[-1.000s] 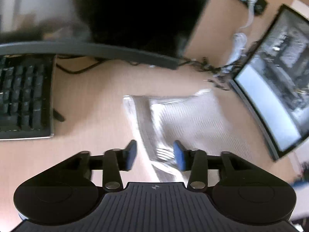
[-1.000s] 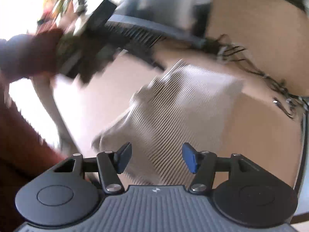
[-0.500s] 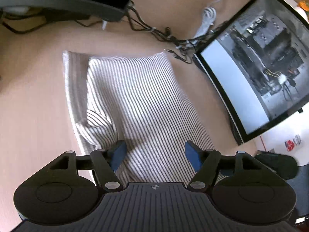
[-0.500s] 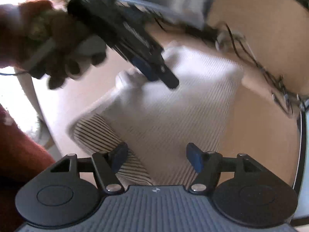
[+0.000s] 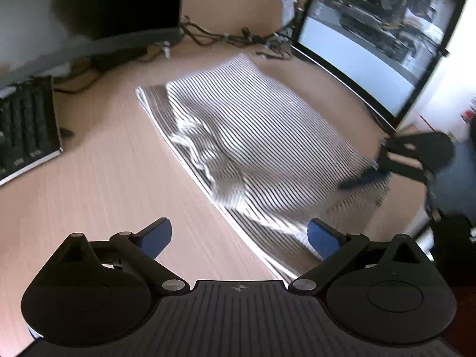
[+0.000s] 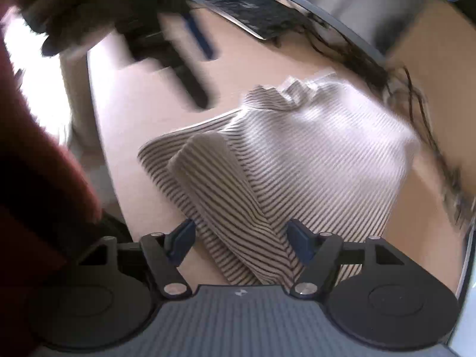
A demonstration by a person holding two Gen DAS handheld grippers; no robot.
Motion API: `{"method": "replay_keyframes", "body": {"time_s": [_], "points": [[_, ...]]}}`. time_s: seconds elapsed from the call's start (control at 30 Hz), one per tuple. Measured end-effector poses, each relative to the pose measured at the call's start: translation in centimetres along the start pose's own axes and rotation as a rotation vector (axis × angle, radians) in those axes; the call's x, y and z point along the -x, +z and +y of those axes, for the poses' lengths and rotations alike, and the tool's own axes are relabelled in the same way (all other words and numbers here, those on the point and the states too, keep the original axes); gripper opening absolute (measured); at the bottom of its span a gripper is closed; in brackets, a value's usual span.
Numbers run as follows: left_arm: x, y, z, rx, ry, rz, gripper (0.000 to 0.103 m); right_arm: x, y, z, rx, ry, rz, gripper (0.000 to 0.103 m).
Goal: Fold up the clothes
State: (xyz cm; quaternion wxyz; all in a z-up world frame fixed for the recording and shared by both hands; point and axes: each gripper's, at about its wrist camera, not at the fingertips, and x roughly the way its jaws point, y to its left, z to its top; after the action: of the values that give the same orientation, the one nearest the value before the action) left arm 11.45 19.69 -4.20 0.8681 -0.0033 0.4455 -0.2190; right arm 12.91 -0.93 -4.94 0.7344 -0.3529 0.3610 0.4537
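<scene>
A black-and-white striped garment [image 5: 253, 145] lies folded on the light wooden desk [image 5: 98, 184]. It also shows in the right wrist view [image 6: 312, 160], with a folded sleeve strip [image 6: 229, 208] running toward the camera. My left gripper [image 5: 239, 236] is open and empty above the garment's near left edge. My right gripper [image 6: 241, 239] is open, its fingers either side of the sleeve strip, not closed on it. It also shows, blurred, at the garment's right edge in the left wrist view [image 5: 366, 175]. The left gripper shows blurred at the upper left in the right wrist view [image 6: 190, 68].
A black keyboard [image 5: 26, 125] lies at the left. A monitor [image 5: 374, 35] stands at the right, another dark screen [image 5: 113, 6] at the back. Tangled cables [image 5: 232, 38] run along the back of the desk. The desk's near edge [image 6: 101, 136] is at the left in the right wrist view.
The left gripper has pulled back and to the left, off the garment, and opened wider. The right gripper has come down low over the sleeve strip. Both views are blurred by motion.
</scene>
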Motion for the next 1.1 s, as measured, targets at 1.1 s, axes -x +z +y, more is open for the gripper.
{"method": "replay_keyframes", "body": {"time_s": [1.1], "points": [[-2.8, 3.0, 0.6, 0.241, -0.108, -0.039, 0.100, -0.2, -1.3, 1.1, -0.004, -0.277, -0.088, 0.034]]}}
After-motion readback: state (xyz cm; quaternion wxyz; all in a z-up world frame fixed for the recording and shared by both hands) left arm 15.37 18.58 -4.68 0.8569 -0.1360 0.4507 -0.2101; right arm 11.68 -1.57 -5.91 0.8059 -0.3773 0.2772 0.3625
